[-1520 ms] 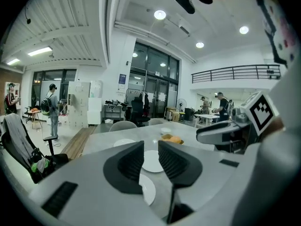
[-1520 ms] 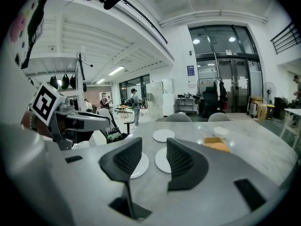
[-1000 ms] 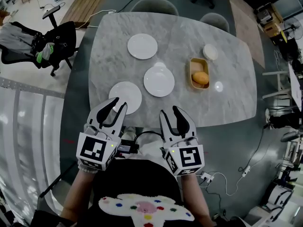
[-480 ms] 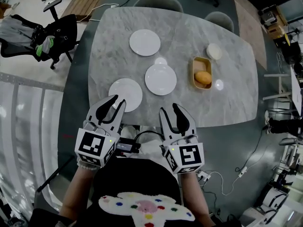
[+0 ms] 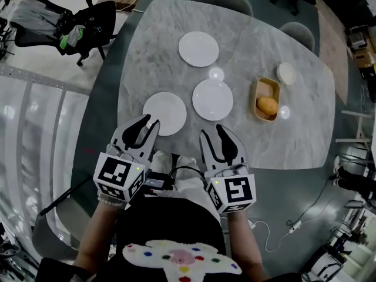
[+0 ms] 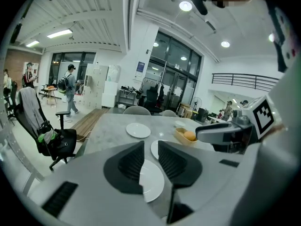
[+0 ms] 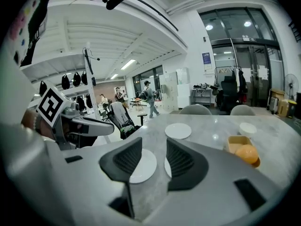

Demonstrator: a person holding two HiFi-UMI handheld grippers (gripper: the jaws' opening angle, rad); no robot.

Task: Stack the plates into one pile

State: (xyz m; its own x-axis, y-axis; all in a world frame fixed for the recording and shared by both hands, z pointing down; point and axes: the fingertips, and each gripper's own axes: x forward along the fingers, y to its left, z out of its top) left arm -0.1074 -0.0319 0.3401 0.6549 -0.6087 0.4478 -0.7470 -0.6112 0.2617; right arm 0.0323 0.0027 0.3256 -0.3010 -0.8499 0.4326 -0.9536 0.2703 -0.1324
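**Three plates lie apart, both grippers empty**

Head view: on the grey table the far plate, the middle plate and the near plate lie singly, none stacked. A tray holding an orange lies to their right. The left gripper reaches the near plate's edge; the right gripper hovers beside it.

Left gripper view: the jaws stand apart, with the near plate showing on the table through the gap, not pinched.

Right gripper view: the jaws stand wide with nothing between them.
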